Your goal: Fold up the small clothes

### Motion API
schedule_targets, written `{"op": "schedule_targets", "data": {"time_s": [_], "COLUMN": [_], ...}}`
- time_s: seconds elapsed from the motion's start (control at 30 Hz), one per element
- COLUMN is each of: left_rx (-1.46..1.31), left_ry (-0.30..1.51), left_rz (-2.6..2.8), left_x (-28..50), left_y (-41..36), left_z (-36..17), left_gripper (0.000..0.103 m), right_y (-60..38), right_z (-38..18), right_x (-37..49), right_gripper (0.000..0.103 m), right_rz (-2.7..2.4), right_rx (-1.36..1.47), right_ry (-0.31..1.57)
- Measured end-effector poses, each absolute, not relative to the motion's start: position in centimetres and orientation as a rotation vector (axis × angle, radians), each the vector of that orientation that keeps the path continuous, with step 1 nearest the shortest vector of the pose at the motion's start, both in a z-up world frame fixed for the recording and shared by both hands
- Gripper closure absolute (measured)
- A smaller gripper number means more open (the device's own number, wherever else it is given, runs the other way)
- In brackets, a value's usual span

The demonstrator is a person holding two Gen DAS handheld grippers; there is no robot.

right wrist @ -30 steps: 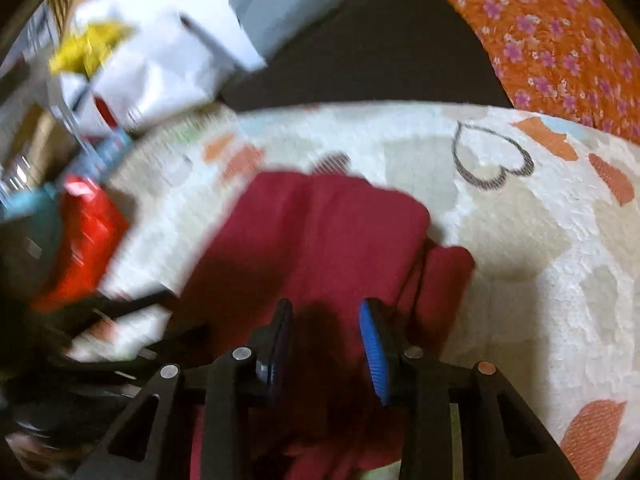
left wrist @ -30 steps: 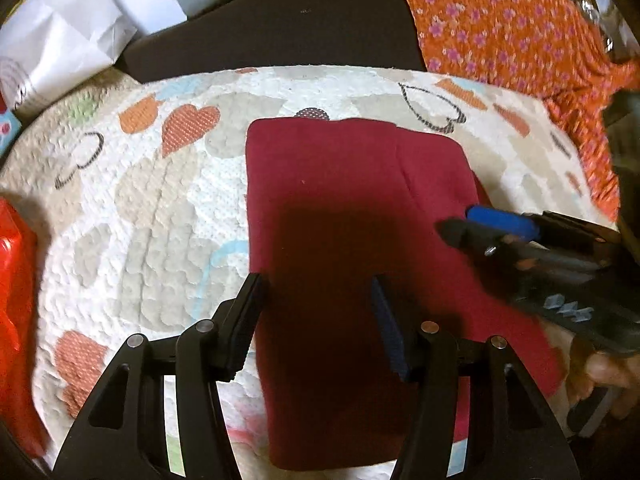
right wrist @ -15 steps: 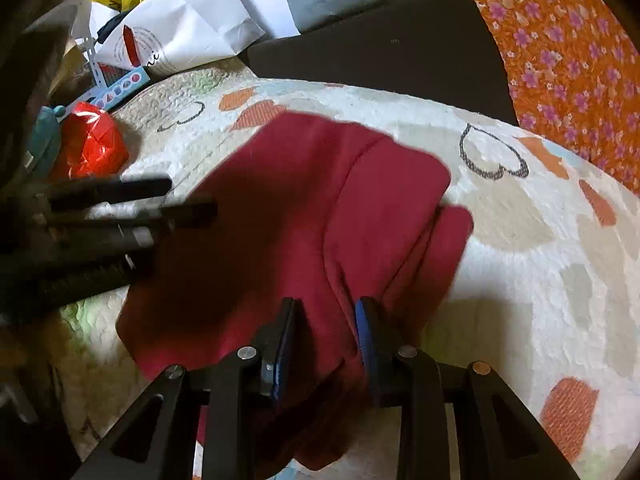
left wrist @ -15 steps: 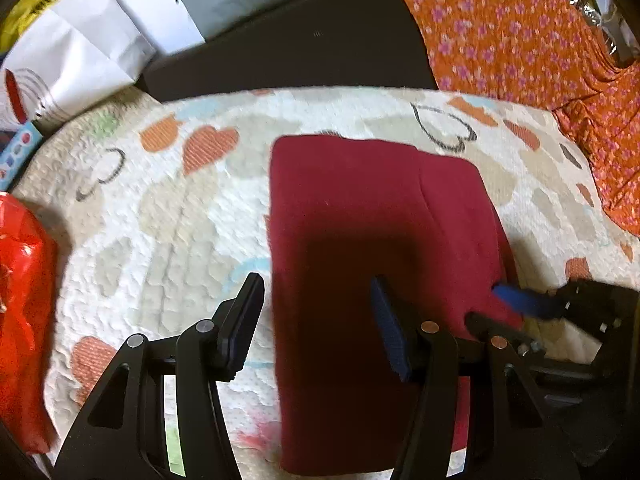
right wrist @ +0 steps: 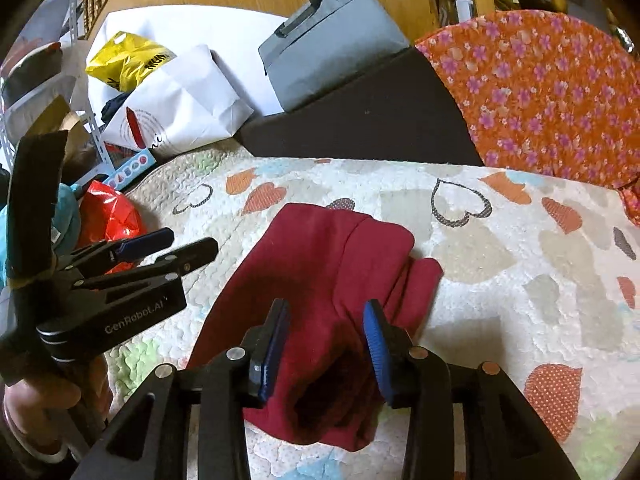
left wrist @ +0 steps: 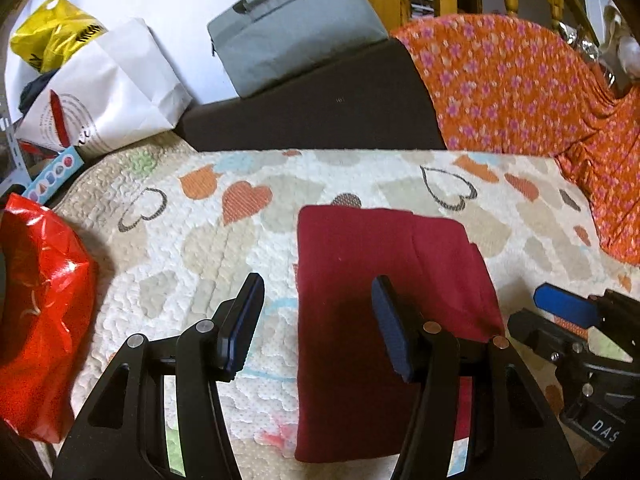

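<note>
Quilted bedding (left wrist: 168,272) printed with orange, beige and outlined hearts covers the work surface, and beyond its far edge sit a dark cushion (left wrist: 316,116), a grey fabric case (left wrist: 296,28), a white paper bag (left wrist: 108,92) with a red mark and faint round printing too small to read, and a yellow plastic bag (left wrist: 52,40) with black lettering that cannot be made out. An orange floral cloth (left wrist: 540,120) drapes along the right side, with wooden furniture behind it. At the left edge lies a crumpled red bag (left wrist: 36,320), and near it a light blue box (left wrist: 54,176) with coloured letters that stay illegible. The folded dark red garment (left wrist: 384,280) lies flat on the quilt as a neat rectangle, its long axis running from the near edge toward the far cushion; in the right wrist view a second layer peeks out along its right side. The left gripper (left wrist: 318,324) hovers over the garment's near left part with its 2 fingers parted and nothing between them, the left finger over bare quilt. In the right wrist view its body reads "GenRobot.AI" and a person's hand (right wrist: 36,404) grips its handle. The right gripper (right wrist: 326,344) is above the garment's near end, jaws opening, cloth below them but not pinched. In the left wrist view its body shows the letters "DAS".
</note>
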State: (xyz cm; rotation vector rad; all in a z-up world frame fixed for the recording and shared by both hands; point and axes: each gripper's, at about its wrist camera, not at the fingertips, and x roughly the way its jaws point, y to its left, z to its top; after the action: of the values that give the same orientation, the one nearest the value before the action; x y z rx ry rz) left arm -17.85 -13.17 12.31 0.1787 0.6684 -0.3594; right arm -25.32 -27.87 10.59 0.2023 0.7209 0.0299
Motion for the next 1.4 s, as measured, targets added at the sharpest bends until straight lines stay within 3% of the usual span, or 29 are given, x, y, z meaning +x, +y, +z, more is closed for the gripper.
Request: {"op": "schedule_targets", "data": {"time_s": [0.67,0.7,0.77,0.8,1.4], "left_rx": [0.207,0.207,0.207,0.204,0.179], "left_ry": [0.631,0.628,0.614,0.606,0.646], "left_rz": [-0.318,-0.309,-0.303,-0.304,-0.365], "left_x": [-18.3,-18.3,-18.4,-18.5,-18.2], "left_y": [-13.3,-13.3,-13.2,-13.2,-13.7], "left_z": [12.9,13.0,13.1,13.2,12.8], "left_gripper": [0.047,0.045,0.026,0.025,0.025], "right_y": [-27.5,-27.6,-27.6,-27.6,-27.8], "right_z": [10.1,10.0,9.8,9.8,8.9], "right_x": [-25.5,-25.5,-25.4,-25.4,-25.2], "right_gripper": [0.065,0.065,0.065,0.065,0.065], "right_rz": [0.010,0.011,0.010,0.011,0.018], "right_rx": [0.223,0.224,0.229,0.232,0.255], "right_ry": [0.753,0.755,0.759,0.761,0.789]}}
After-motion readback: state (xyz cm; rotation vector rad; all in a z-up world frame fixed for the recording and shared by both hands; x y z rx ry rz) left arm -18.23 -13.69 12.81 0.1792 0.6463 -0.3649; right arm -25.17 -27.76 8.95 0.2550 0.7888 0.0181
